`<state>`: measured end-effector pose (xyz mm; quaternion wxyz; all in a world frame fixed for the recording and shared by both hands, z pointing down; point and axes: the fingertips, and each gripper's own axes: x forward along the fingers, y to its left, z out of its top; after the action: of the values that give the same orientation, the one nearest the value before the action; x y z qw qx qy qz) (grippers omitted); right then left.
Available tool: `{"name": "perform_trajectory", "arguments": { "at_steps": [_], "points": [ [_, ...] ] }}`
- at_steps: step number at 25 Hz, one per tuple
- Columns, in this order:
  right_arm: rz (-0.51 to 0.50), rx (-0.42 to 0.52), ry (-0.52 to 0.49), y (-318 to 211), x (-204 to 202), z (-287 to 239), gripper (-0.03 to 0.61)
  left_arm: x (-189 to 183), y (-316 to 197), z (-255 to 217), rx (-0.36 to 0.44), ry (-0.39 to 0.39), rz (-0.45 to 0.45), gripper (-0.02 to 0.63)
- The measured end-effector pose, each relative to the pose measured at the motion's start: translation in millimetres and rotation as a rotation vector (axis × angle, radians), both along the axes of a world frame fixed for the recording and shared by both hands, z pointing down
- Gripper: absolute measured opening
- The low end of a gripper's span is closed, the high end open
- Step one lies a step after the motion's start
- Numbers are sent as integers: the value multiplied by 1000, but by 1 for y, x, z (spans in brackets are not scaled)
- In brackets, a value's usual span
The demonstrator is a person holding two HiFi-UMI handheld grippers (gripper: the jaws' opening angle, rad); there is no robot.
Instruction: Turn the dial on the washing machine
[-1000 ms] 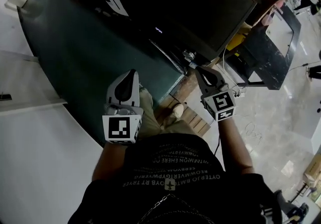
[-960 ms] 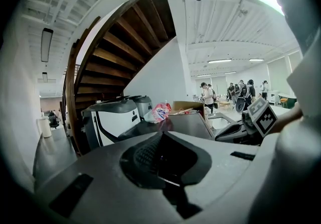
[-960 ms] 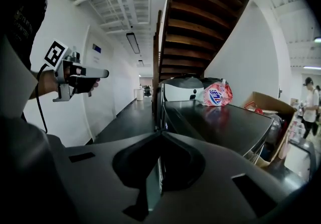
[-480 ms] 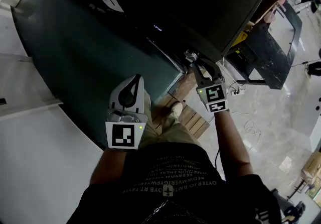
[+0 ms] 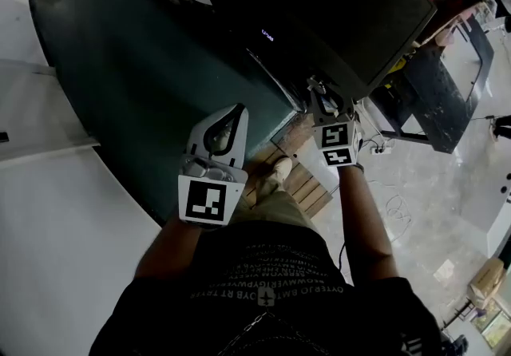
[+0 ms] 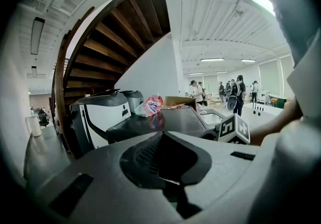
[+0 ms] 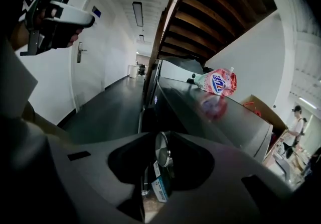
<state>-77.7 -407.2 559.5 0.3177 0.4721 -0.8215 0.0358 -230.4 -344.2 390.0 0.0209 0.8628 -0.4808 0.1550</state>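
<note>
Right gripper (image 7: 158,170) is at the washing machine (image 7: 200,112) front panel, jaws apart. The silver dial (image 7: 161,150) sits edge-on in the gap between them, slightly above centre. Can't tell whether either jaw touches it. A sticker label (image 7: 159,188) sits just below the dial. Left gripper (image 6: 160,160) has jaws together with nothing between them. It is held off to the left (image 5: 233,115), well clear of the machine (image 5: 343,11).

No legible text: blue logo on the pink pouch (image 7: 219,82) and lettering on the shirt (image 5: 267,270) too blurred.
</note>
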Motion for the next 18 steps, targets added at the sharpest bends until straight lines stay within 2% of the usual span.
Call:
{"name": "perform_trajectory", "arguments": {
  "at_steps": [7,12,18],
  "points": [
    [32,-17,17,-1,3,7,74,-9,0,-11,-1,15,-30,6],
    [29,-35,37,1,6,7,74,-12,1,-29,-9,60,-53,6],
    [28,-70,51,9,13,13,72,-13,9,-48,2,56,-60,6]
  ]
}}
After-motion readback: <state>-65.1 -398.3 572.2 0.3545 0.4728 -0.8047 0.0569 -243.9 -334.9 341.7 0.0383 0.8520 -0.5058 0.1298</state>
